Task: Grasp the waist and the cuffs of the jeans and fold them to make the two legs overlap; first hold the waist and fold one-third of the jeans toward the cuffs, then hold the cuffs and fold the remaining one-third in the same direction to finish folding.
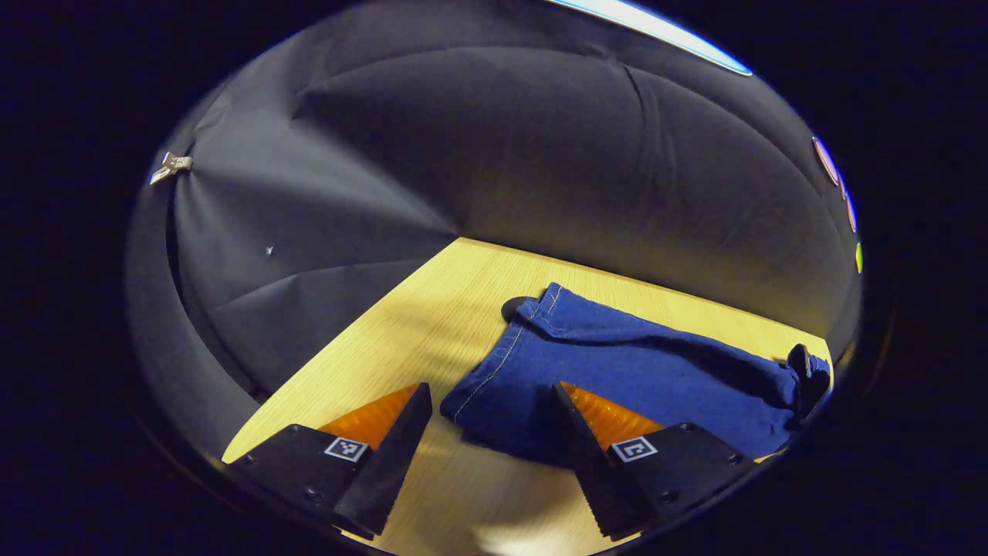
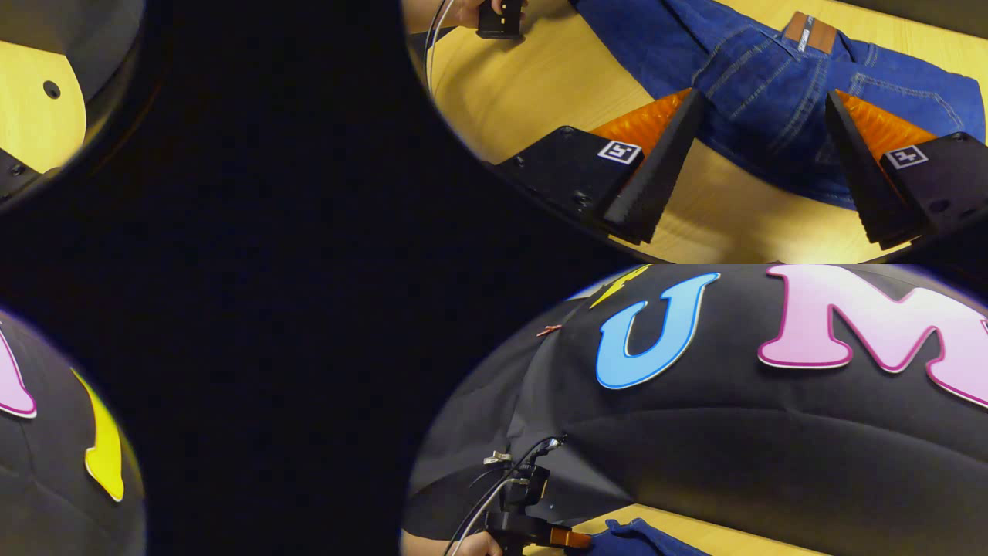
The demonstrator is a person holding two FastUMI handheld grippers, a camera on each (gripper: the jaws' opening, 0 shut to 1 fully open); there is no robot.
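Note:
Blue jeans [image 1: 617, 363] lie flat on the wooden table [image 1: 432, 309], cuff end toward me in the left gripper view. My left gripper [image 1: 490, 390] stands open just above the table; the cuff's corner lies between its fingers, with no squeeze on it. My right gripper [image 1: 803, 374] shows far off at the waist end. In the right gripper view, the right gripper [image 2: 760, 177] is open around the waist of the jeans [image 2: 772, 85], near a brown patch [image 2: 806, 31]. The left gripper [image 2: 498, 19] shows beyond, held by a hand.
The booth's black cloth wall [image 1: 478, 154] rises close behind the table's far edge. A dark round spot [image 1: 513, 309] sits on the table by the cuff. Bare wood [image 2: 540, 85] lies beside the jeans. The right gripper view is broken into shifted pieces.

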